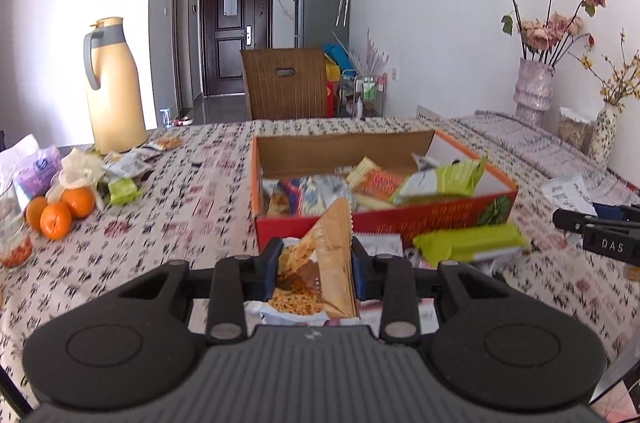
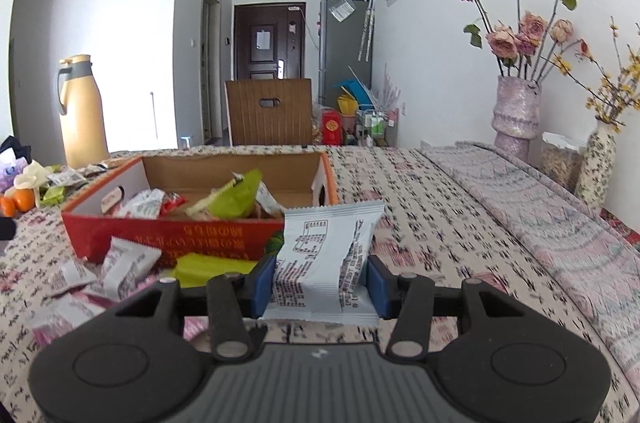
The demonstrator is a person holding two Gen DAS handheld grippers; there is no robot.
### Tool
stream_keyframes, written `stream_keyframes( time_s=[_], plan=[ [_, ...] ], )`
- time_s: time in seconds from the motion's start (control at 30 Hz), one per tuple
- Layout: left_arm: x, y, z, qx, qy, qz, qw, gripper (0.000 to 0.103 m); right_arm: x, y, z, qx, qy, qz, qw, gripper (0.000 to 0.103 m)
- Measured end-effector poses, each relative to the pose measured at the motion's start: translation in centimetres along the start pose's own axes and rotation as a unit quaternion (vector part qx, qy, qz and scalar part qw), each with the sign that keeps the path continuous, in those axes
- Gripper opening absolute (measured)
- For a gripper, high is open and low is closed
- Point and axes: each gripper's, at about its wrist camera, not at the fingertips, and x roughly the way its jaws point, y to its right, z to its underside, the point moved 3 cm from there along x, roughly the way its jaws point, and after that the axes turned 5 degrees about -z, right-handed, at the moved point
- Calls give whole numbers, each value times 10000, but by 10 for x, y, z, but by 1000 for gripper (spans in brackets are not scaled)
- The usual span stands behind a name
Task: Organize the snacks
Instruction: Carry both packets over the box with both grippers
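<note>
My left gripper (image 1: 316,263) is shut on a tan and orange snack packet (image 1: 320,263), held above the table just in front of the red cardboard box (image 1: 384,223). That box holds several snack packets, among them a green one (image 1: 448,179). My right gripper (image 2: 320,281) is shut on a white printed snack packet (image 2: 324,255), to the right of the same red box (image 2: 176,235). Its tip also shows at the right edge of the left wrist view as the right gripper (image 1: 592,227). Loose white packets (image 2: 120,267) and a green packet (image 1: 472,243) lie on the cloth before the box.
A yellow thermos jug (image 1: 114,87) stands at the far left, with oranges (image 1: 60,211) and more wrappers (image 1: 128,163) near it. A glass jar (image 1: 12,239) sits at the left edge. Vases with flowers (image 2: 516,115) stand along the right wall. A wooden chair (image 1: 284,83) is behind the table.
</note>
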Motion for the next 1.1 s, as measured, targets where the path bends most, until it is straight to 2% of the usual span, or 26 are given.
stream_keyframes(
  time_s=[0.4,0.7,0.93,1.1],
  plan=[
    [36,19,-43,28,224,1,9997,34,31,-18,-53,-196,480,-546,9972,48],
    [78,26,-67,-19,235,-44,9997,34,78,-47,-81,-386,534,-1042,9924,48],
    [118,27,-80,-193,195,-93,9996,34,120,-60,-92,-401,409,-1258,9904,48],
    [144,25,-74,-294,83,-150,9994,34,143,-57,-82,-248,358,-1334,9901,48]
  ],
)
